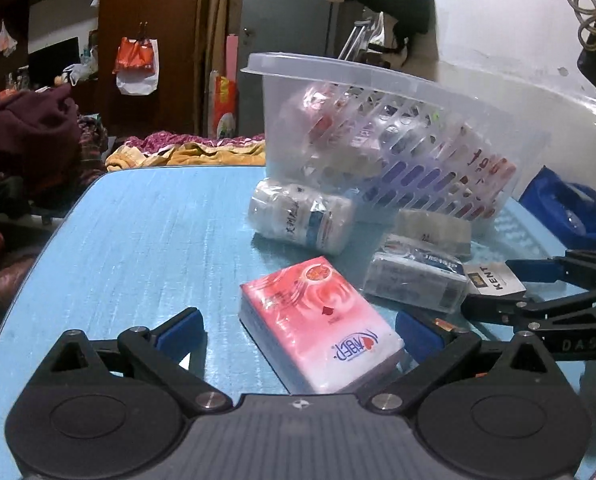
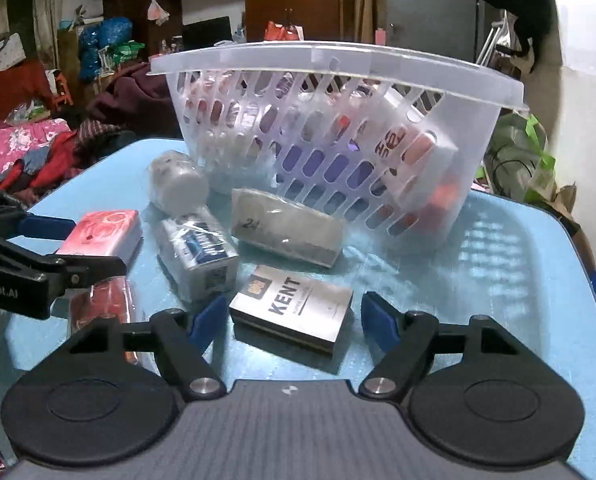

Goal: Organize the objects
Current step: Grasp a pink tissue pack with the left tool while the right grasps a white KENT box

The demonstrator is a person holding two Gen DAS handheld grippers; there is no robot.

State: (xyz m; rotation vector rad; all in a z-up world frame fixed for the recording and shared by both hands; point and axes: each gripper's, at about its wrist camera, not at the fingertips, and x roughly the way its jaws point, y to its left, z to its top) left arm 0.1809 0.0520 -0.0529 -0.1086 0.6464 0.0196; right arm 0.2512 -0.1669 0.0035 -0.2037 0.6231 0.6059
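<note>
**Both grippers down over loose packets, basket already part-filled**

Jaws stand wide apart on the left gripper, and between them sits the pink tissue pack, lying flat on the blue table; neither blue pad touches it, with clear table showing on the left side. Over on the right gripper the jaws are also apart, bracketing the KENT box. The left pad sits just beside the box's corner, the right pad stands off with a gap, so nothing is clamped yet.

Moving outward, more is waiting. A red wrapped packet lies near the right gripper's left finger. Past the KENT box come a blue-labelled wrapped pack, a grey-beige wrapped block and a white roll-shaped bundle, which rests against the basket's foot.

Farthest back, the clear plastic basket stands on the table, tilted, and through its slotted wall several packets show inside. So my read: the sorting is well under way but far from done, with at least six items still out on the table, two of them lined up for a grab.
</note>
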